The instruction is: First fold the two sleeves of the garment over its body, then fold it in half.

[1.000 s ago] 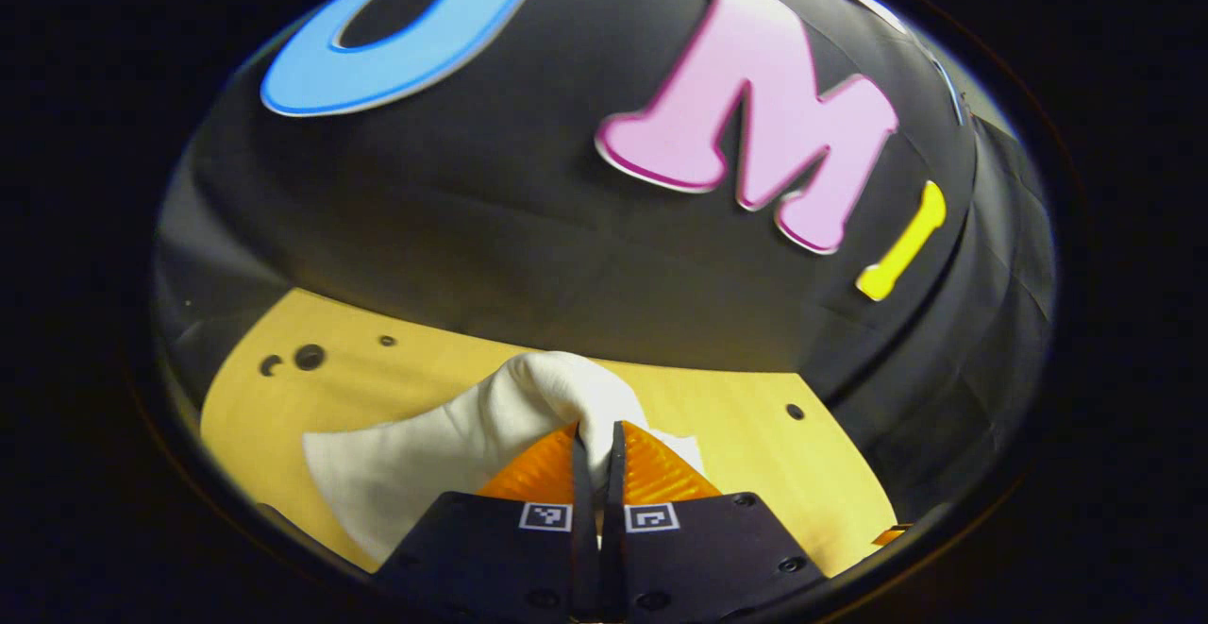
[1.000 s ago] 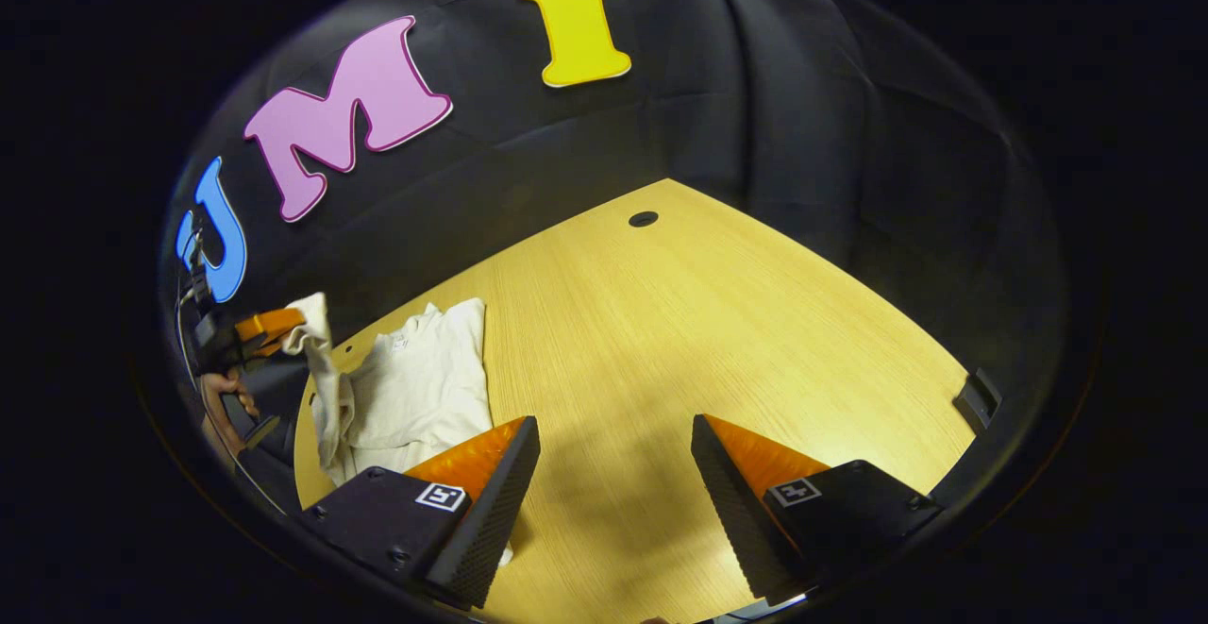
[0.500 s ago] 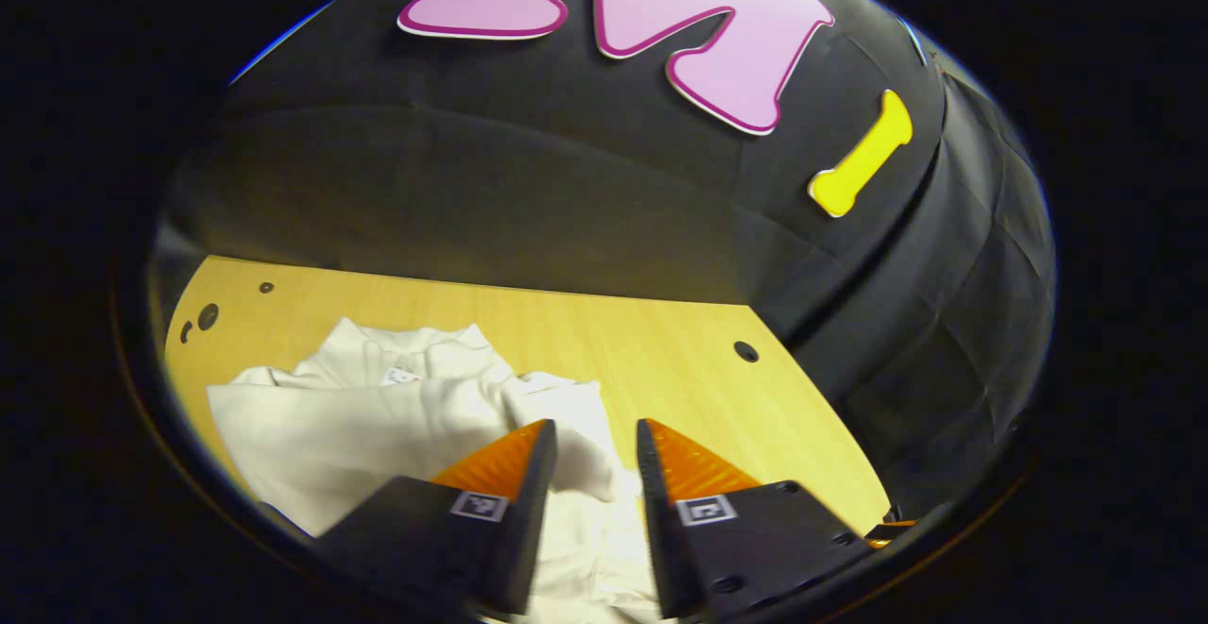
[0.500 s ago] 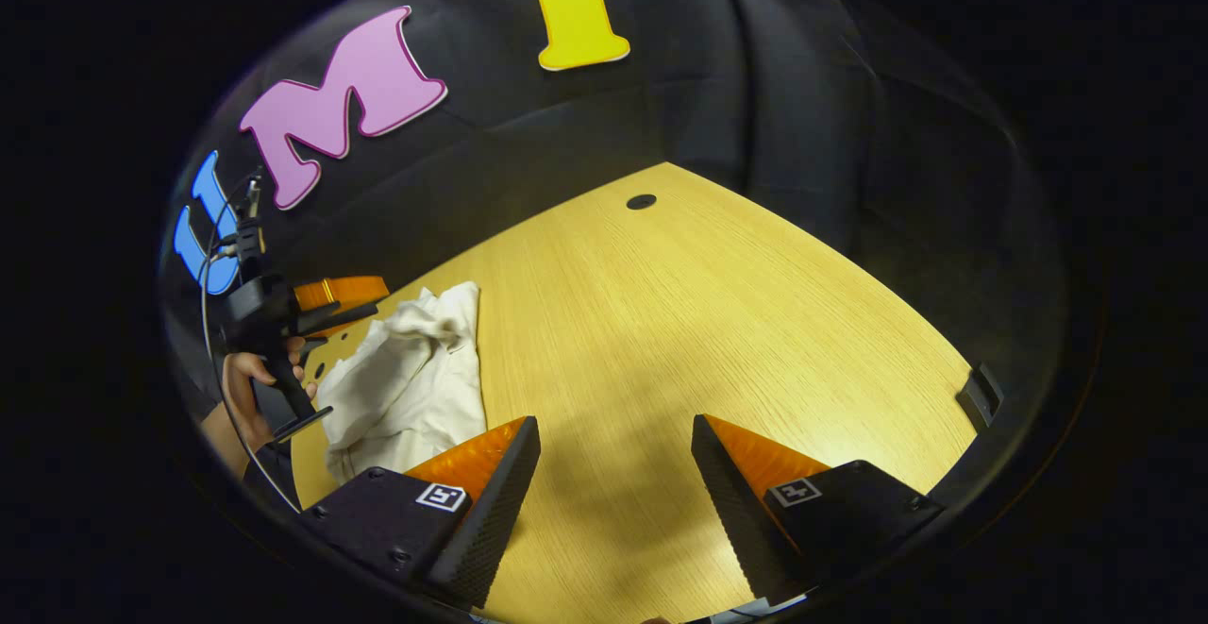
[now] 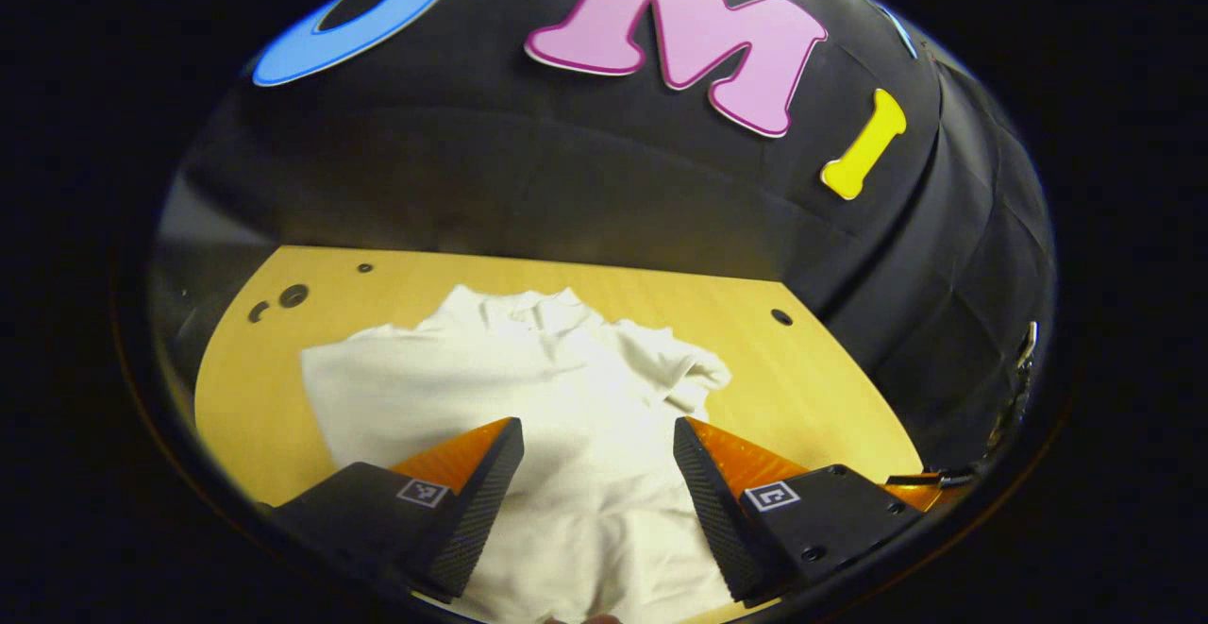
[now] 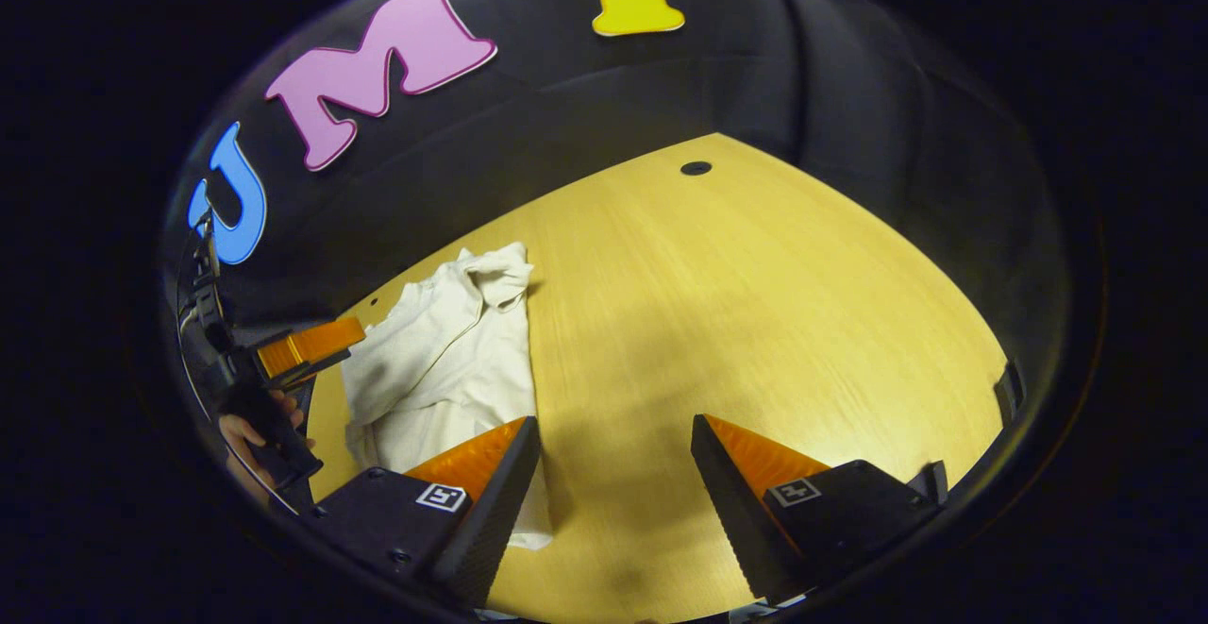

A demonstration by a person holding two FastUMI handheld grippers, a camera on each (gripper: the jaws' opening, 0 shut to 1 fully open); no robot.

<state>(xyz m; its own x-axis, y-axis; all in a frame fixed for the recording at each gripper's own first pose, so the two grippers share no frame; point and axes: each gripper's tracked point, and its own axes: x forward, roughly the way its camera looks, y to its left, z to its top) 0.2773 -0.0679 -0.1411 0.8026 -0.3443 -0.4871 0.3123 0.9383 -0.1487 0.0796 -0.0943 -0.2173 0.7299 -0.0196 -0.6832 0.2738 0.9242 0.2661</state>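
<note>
Garment (image 5: 528, 388): white, soft and light, likely to slump and crease; it lay rumpled by the counter's (image 6: 755, 303) left edge, best pinched at a sleeve hem. Left hand-held gripper (image 5: 595, 492) hung wide over it; right hand-held gripper (image 6: 613, 501) wide, empty, beside it.

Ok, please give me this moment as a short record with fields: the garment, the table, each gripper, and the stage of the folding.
garment: white shirt lying on the table, body spread out, one sleeve bunched loosely over its edge
table: wooden tabletop with small round holes
left gripper: open, above the shirt, holding nothing
right gripper: open, over bare wood beside the shirt
hand: holds the left gripper's handle, seen in the right gripper view
stage: sleeve fold untidy; fold in half not yet done
</note>
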